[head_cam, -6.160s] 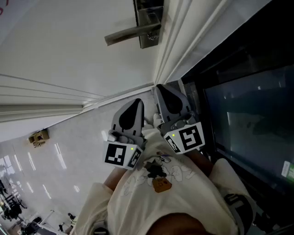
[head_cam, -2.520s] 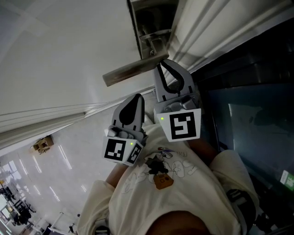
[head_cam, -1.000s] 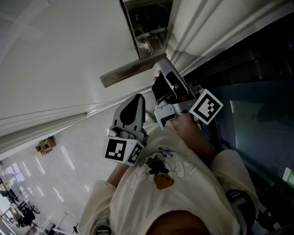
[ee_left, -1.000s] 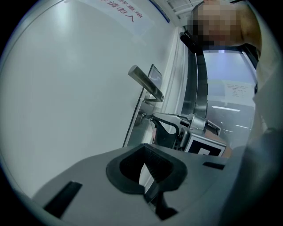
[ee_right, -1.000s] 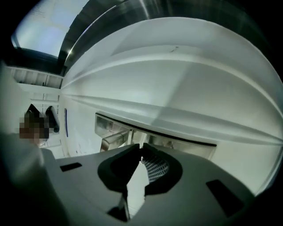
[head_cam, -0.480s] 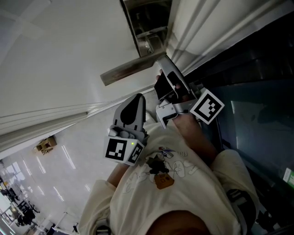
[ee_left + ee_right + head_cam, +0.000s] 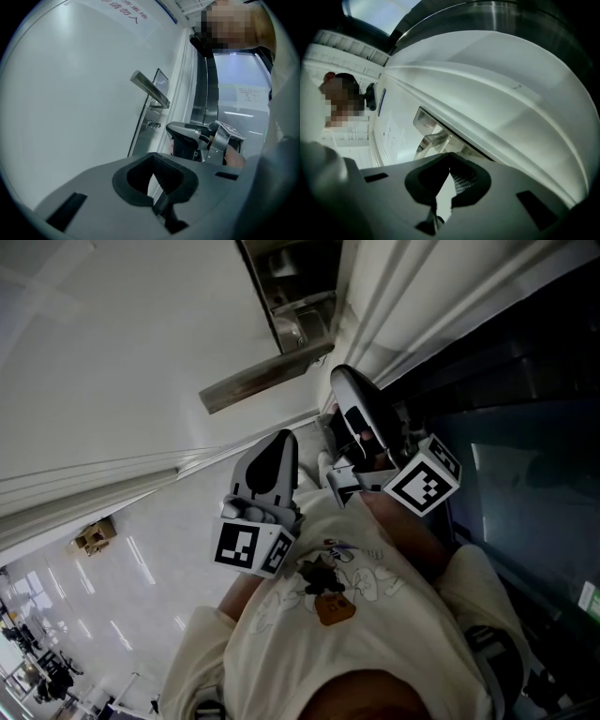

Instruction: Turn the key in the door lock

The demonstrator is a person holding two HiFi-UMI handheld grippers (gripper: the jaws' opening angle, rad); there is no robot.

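The white door (image 7: 122,343) carries a steel lock plate (image 7: 298,292) and a lever handle (image 7: 265,378). In the left gripper view a small key (image 7: 153,125) sticks out of the plate below the handle (image 7: 150,89). My right gripper (image 7: 339,374) hovers just off the door's edge beneath the handle, rolled to one side. It is shut with nothing between its jaws and is clear of the key. From its own camera the right gripper (image 7: 450,155) faces the door frame. My left gripper (image 7: 284,439) hangs lower by my chest, shut and empty.
A white door frame (image 7: 394,324) runs beside the lock, with a dark glass panel (image 7: 506,427) to its right. Far below lies a glossy tiled floor with a small brown box (image 7: 81,538). A printed notice (image 7: 126,14) is stuck on the door above the handle.
The right gripper has pulled back from the key under the handle, rolled its marker cube lower and closed its jaws on nothing. The left gripper has stayed still.
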